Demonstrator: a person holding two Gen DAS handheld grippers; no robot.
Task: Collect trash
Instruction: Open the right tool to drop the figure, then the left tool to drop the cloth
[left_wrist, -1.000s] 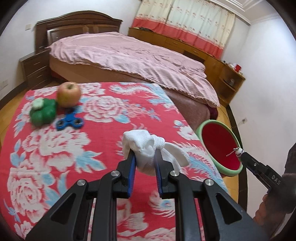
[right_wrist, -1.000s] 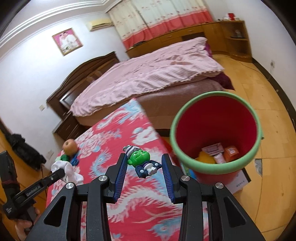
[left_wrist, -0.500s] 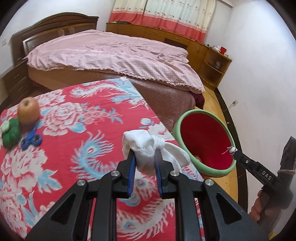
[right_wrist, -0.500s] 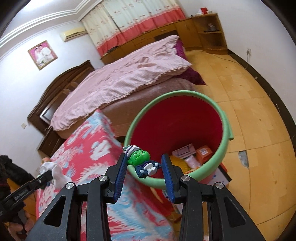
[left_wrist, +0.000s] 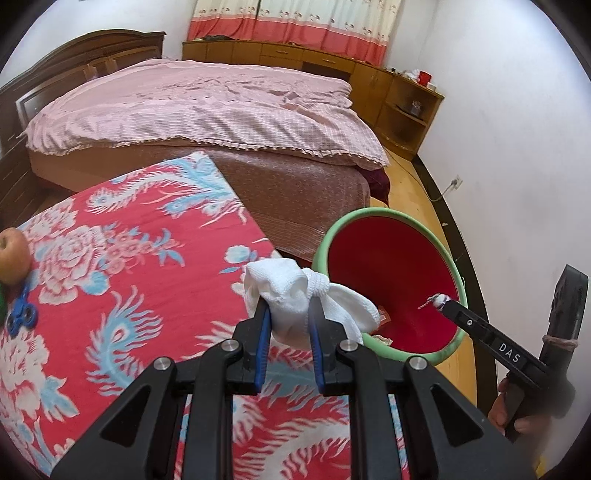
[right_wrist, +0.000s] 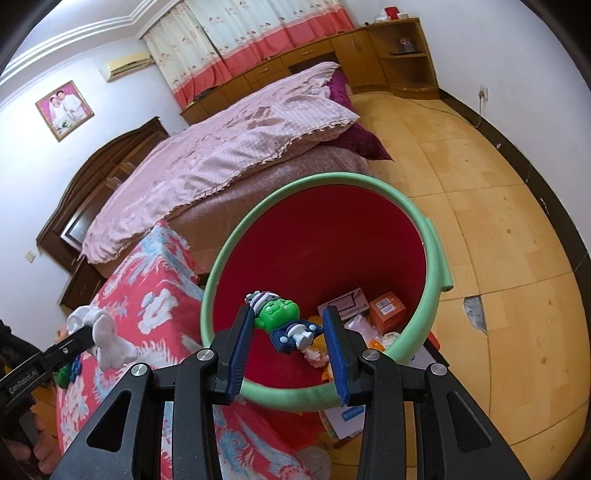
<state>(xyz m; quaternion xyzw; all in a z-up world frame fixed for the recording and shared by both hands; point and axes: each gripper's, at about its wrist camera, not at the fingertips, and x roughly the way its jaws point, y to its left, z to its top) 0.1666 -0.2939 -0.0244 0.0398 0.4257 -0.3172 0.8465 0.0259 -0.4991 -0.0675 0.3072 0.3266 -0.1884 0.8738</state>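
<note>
I'm seeing the bed beyond the counter. My left tongs are gripping a white cloth beside the bin; right tongs are holding a green figure over it.

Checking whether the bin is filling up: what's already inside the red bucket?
In the red bucket: an orange box, a white printed carton, and yellow and white scraps. The green toy figure and right gripper cover the rest.

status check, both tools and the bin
Left tool shut on white cloth, short of bin. Right tool holds green figure over it. Nothing blocking.
</note>
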